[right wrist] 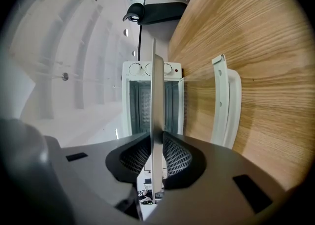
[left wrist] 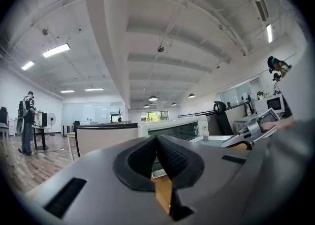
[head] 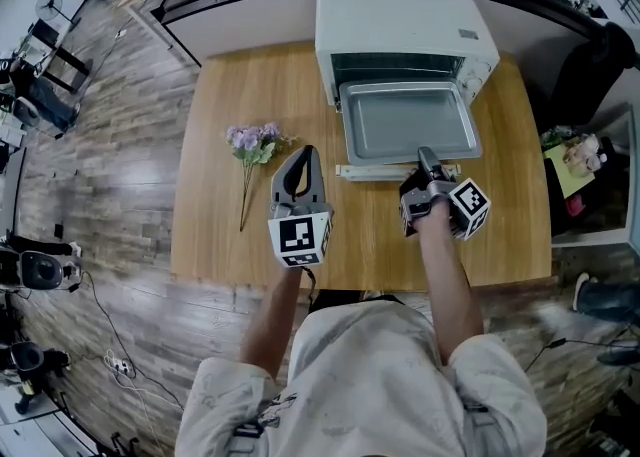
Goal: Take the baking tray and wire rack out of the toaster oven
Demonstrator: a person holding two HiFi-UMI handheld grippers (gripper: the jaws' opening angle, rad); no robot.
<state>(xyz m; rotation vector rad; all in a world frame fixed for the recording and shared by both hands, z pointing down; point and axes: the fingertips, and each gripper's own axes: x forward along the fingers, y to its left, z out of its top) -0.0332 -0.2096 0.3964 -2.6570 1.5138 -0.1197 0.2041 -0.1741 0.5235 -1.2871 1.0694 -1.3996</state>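
**A:** Where is the baking tray?

**B:** We see it jutting from the open mouth of the toaster oven, which stands at twelve o'clock on the table. Most of the tray's bed shows in front of the oven.

**A:** And our right hand-held gripper?

**B:** We have it clamped on the tray's rim at six o'clock. In the right gripper view the rim runs edge-on between the two pads, and both press on it.

**A:** Our left hand-held gripper?

**B:** It is at nine o'clock of the right one, above bare wood. Its jaws are together with nothing between them.

**A:** The oven door?

**B:** It is dropped flat under the tray, with its pale handle showing at the tray's seven o'clock.

**A:** Anything else near us?

**B:** A sprig of purple flowers lies on the table at nine o'clock of the tray, just beside the left gripper's tip.
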